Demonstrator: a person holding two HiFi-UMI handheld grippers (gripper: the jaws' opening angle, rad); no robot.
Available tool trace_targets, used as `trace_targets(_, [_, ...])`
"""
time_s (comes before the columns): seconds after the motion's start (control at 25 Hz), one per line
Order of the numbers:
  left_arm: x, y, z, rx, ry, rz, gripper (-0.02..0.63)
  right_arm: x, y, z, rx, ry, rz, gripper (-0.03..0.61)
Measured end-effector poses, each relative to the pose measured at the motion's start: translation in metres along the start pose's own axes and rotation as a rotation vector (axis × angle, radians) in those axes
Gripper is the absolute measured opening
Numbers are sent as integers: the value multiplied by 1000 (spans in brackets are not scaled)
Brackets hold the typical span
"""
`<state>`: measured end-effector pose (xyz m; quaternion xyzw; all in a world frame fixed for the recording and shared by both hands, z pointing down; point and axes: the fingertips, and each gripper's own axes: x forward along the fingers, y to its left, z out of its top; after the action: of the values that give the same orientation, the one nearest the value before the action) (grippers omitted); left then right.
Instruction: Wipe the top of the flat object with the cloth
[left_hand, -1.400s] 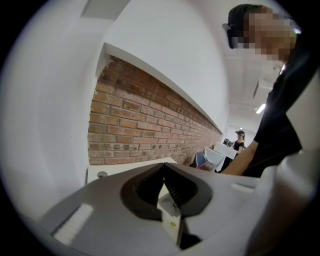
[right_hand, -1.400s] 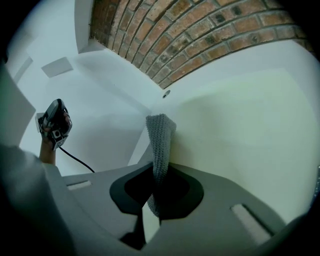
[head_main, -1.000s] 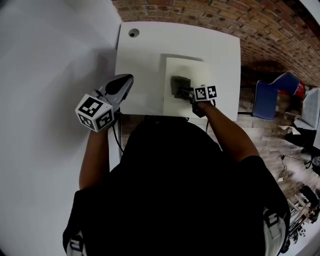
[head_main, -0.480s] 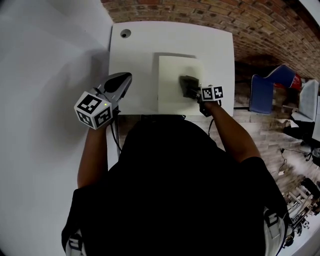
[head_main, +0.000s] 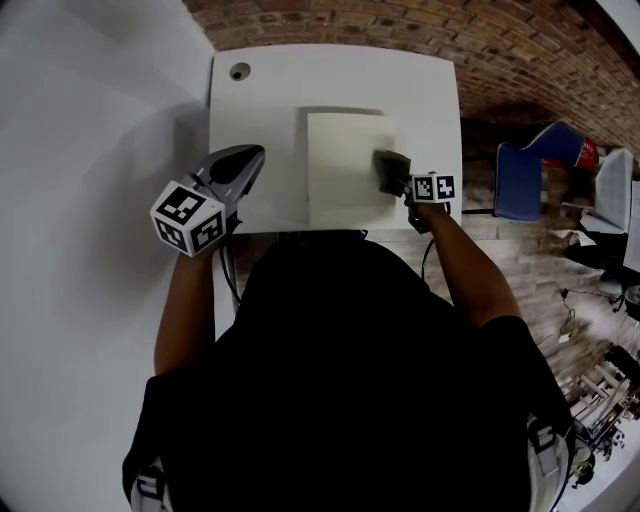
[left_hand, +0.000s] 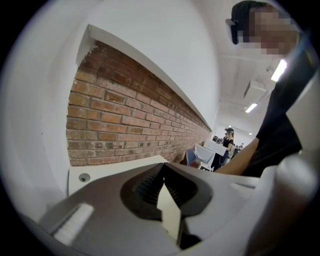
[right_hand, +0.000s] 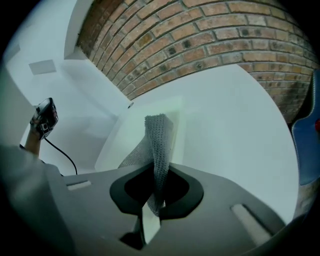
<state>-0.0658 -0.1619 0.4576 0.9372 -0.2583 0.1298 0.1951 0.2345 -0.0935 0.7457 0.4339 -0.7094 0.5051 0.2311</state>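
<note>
No words or numbers can be read; the cubes on the left gripper (head_main: 243, 165) and right gripper (head_main: 400, 183) bear only square markers.

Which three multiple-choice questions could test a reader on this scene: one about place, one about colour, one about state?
1. Where on the flat object is the cloth? A) right edge B) left edge C) centre
2. What colour is the cloth? A) red B) grey C) yellow
3. What does the left gripper hold? A) the cloth B) a cup C) nothing
Answers: 1 A, the head view shows it there. 2 B, its knit looks grey. 3 C, its jaws meet with nothing between.
</note>
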Motion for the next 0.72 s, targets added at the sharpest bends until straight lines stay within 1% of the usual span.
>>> trace_targets(0.24, [3, -2, 0, 6, 3, -8, 2, -5, -8, -2, 1, 3, -17, 9])
trace_targets(0.4, [3, -3, -1, 3, 3, -6, 2, -13, -7, 2, -3, -28, -30, 11])
trace_targets(0.48, [2, -3, -2, 1, 4, -7, 2, -17, -1, 7, -17, -51, -29, 10])
trace_targets(0.72, [1, -4, -3, -1, 7, -9, 2, -23, 34, 21, -46, -119, 25, 11])
